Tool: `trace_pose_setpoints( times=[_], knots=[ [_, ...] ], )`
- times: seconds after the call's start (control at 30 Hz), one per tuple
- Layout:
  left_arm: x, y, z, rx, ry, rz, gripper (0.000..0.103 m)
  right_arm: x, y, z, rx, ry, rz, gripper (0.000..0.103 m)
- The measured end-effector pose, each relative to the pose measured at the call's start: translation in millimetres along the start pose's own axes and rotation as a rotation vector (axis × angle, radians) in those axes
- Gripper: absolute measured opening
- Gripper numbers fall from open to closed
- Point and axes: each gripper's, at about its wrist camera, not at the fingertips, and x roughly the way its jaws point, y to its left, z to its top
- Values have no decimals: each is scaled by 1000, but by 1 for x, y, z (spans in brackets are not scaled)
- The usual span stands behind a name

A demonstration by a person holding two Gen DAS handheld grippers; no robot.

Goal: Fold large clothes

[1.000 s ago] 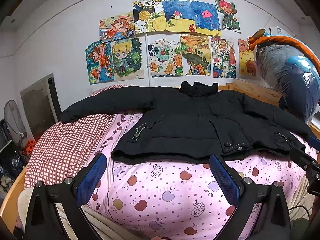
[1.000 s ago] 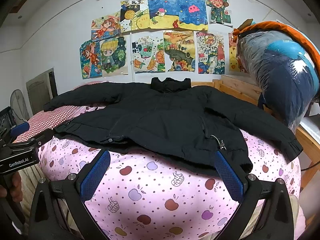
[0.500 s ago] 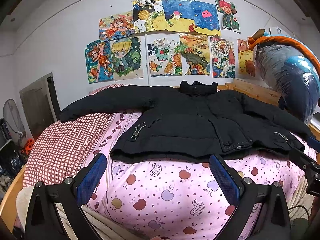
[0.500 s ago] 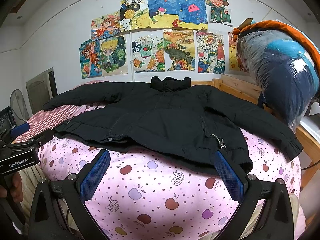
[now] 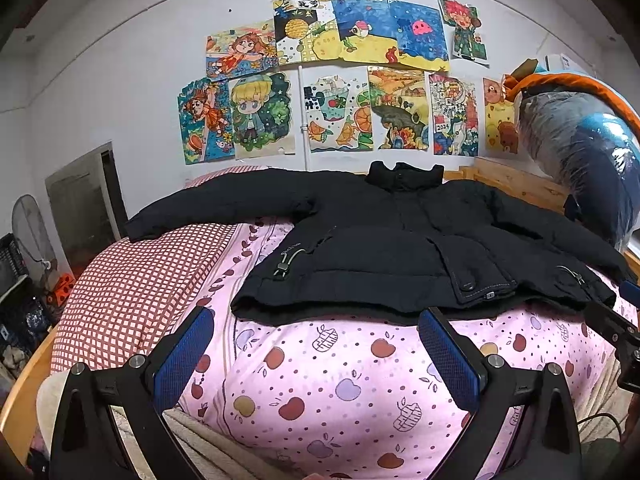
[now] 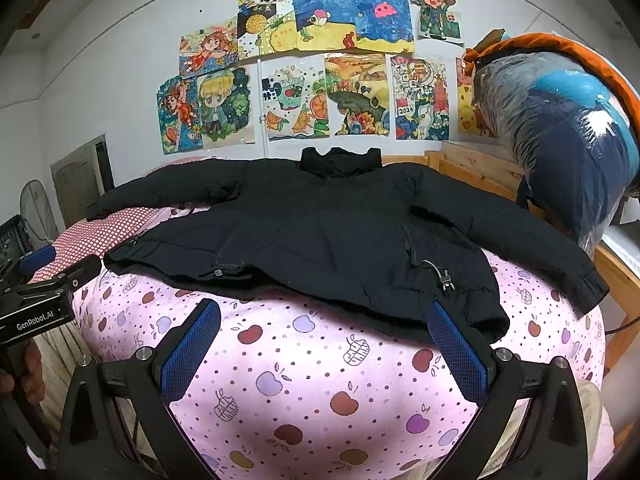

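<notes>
A large black padded jacket [image 5: 380,248] [image 6: 332,232] lies flat and face up on the bed, collar toward the wall, both sleeves spread out to the sides. My left gripper [image 5: 316,354] hovers open just short of the jacket's hem, toward its left half, with nothing between the blue pads. My right gripper [image 6: 324,346] is open too, in front of the hem near the right pocket toggle [image 6: 442,276]. Neither gripper touches the jacket.
The bed carries a pink apple-print sheet [image 5: 340,380] and a red checked cover [image 5: 140,280] at the left. A plastic-wrapped bundle [image 6: 560,132] sits on the wooden frame at the right. Drawings [image 5: 340,80] hang on the wall. A fan [image 5: 28,224] stands far left.
Both views have drifted slightly closer to the hem. The jacket lies as before, and both grippers stay open.
</notes>
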Motion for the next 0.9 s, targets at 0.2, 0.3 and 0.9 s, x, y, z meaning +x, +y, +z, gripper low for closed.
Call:
trace_pose_setpoints(
  times=[0.2, 0.3, 0.9],
  knots=[
    [0, 2, 0, 1, 2, -6, 103, 0, 1, -1, -4, 3, -1, 102],
    [0, 2, 0, 4, 3, -7, 103, 1, 2, -1, -3, 5, -1, 102],
    [-4, -1, 0, 8, -1, -10, 103, 3, 5, -2, -2, 14, -1, 102]
  ],
)
